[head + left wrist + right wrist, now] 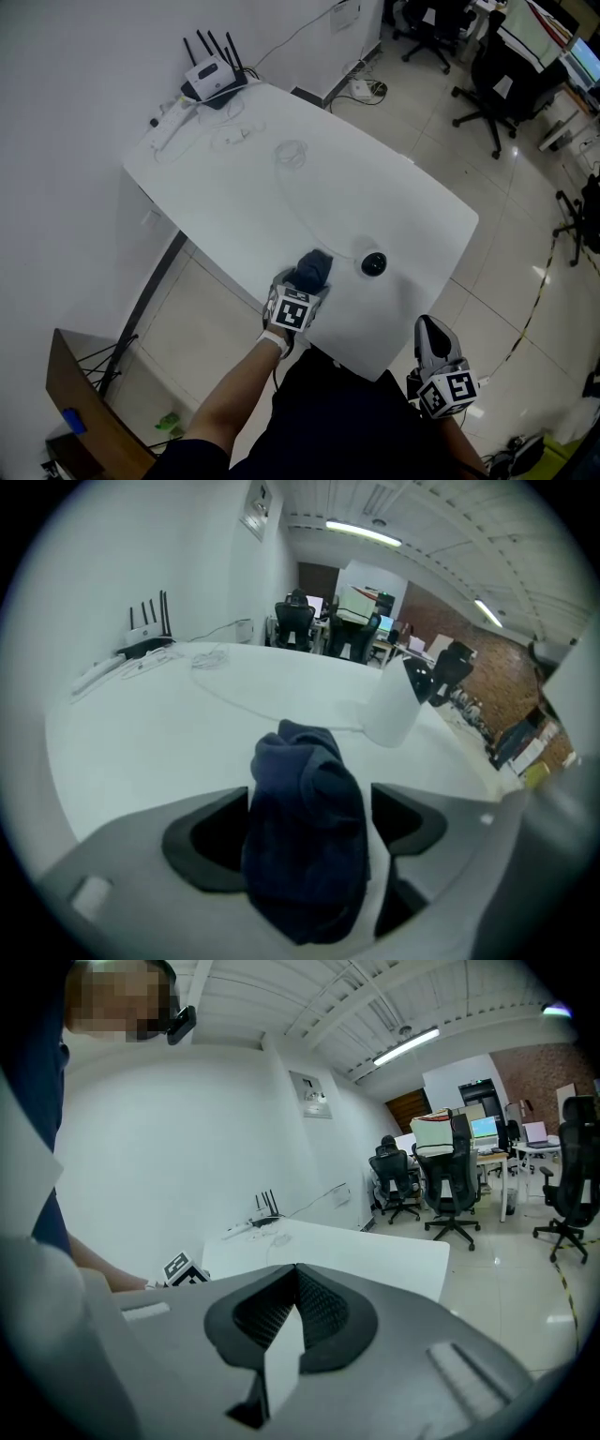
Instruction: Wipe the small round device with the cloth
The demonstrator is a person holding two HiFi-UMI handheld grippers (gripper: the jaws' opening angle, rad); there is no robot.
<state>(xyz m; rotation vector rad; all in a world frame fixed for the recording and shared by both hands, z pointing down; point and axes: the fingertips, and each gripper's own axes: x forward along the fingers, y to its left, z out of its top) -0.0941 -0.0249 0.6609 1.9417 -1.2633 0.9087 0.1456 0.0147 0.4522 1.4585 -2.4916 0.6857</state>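
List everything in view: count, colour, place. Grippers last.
table: one, white, against the wall
cloth: one, dark blue, bunched near the table's near edge
small round device: one, black, on the table just right of the cloth
router: one, white and black with black antennas, table's far corner
cables: several, white, far end of the table near the router
office chairs: at least two, black, on the floor at upper right
left gripper: one, grey, jaws open with the cloth between them
right gripper: one, grey, jaws shut and empty, off the table's near right corner
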